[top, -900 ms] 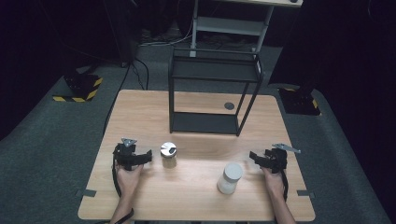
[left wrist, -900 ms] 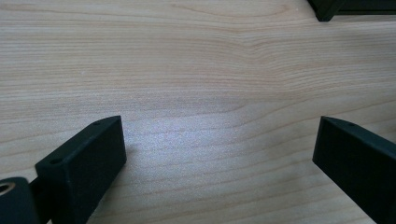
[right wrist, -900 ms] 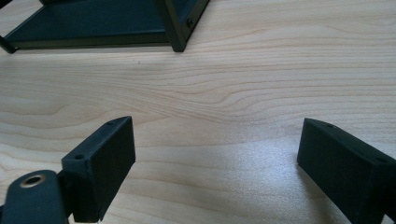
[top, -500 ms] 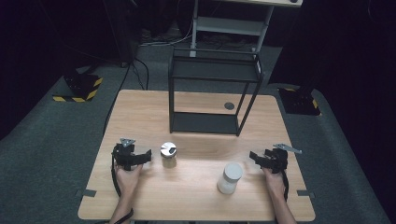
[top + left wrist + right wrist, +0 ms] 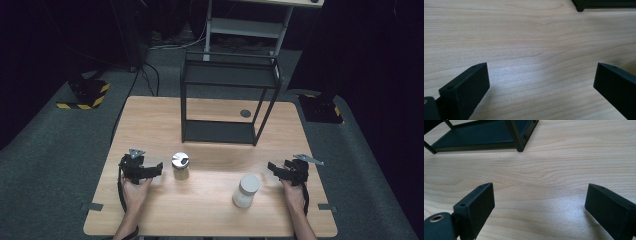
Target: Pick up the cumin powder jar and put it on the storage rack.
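Dark room, grey carpet floor, yellow-black striped base off the table's far-left corner, a pale metal stand behind the far edge. Light wood table, grain visible, small round dark spot near the far-right part. Black open-frame shelf rack stands at the far-middle of the table, upper shelf and lower shelf both bare; its foot shows at the top of the right gripper view.

White jar upright, near-right of centre, toward the near edge. Smaller jar with metal lid upright, near-left of centre.

Left gripper rests on the table at the near-left, jaws spread wide, nothing between them, pointing at the metal-lid jar just beside it, not touching. Right gripper rests near the right edge, jaws spread wide over bare wood, white jar near, apart.
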`<state>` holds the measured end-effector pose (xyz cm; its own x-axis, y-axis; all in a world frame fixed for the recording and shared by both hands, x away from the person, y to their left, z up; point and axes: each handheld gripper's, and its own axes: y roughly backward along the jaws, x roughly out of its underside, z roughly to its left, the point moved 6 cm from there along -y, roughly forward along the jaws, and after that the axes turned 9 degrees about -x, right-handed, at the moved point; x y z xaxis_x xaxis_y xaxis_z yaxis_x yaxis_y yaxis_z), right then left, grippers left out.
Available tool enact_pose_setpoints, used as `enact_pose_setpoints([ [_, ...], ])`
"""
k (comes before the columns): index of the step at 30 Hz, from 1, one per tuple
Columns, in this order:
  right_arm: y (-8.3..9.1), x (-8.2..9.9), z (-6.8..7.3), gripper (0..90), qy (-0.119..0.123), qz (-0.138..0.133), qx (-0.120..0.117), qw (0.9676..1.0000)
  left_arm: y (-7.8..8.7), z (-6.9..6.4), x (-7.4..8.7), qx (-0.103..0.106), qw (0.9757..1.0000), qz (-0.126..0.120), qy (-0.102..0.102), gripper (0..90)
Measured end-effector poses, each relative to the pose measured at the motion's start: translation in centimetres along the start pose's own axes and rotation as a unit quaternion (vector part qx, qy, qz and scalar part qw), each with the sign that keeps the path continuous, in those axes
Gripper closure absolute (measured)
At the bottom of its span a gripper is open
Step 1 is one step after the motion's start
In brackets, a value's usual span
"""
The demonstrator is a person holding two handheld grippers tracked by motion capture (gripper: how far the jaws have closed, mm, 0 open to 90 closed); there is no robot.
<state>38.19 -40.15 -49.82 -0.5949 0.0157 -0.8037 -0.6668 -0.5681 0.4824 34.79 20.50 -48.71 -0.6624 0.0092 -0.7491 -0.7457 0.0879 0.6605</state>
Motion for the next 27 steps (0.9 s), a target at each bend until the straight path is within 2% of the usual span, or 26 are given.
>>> enact_pose_setpoints([
  [8, 0.0, 0.0, 0.0, 7.6, 0.000, -0.001, 0.000, 1.0000, 1.9, -0.4, 0.6, 0.023, 0.9993, -0.006, -0.027, 0.4],
  [14, 0.1, 0.1, 0.0, 7.6, -0.002, -0.004, 0.000, 1.0000, 2.9, -0.9, 1.1, 0.040, 0.9979, -0.004, -0.051, 0.4],
  [15, 0.1, 0.1, 0.0, 7.6, -0.002, -0.004, 0.000, 1.0000, 3.2, -1.2, 1.4, 0.049, 0.9970, -0.004, -0.059, 0.4],
  [17, 0.1, 0.1, -0.1, 7.6, -0.003, -0.005, -0.001, 1.0000, 3.3, -1.4, 1.6, 0.054, 0.9965, -0.003, -0.063, 0.4],
  [18, 0.1, 0.1, -0.1, 7.7, -0.003, -0.005, -0.001, 1.0000, 3.5, -1.7, 1.9, 0.064, 0.9955, -0.003, -0.069, 0.4],
  [24, 0.1, 0.1, -0.1, 7.8, -0.004, -0.005, -0.001, 1.0000, 3.8, -2.8, 2.2, 0.084, 0.9929, -0.008, -0.084, 0.4],
  [25, 0.1, 0.1, -0.1, 7.8, -0.004, -0.005, -0.001, 1.0000, 3.9, -3.2, 2.3, 0.093, 0.9916, -0.010, -0.089, 0.4],
  [27, 0.1, 0.1, 0.0, 7.8, -0.004, -0.005, 0.000, 1.0000, 3.9, -3.4, 2.2, 0.095, 0.9909, -0.010, -0.095, 0.4],
])
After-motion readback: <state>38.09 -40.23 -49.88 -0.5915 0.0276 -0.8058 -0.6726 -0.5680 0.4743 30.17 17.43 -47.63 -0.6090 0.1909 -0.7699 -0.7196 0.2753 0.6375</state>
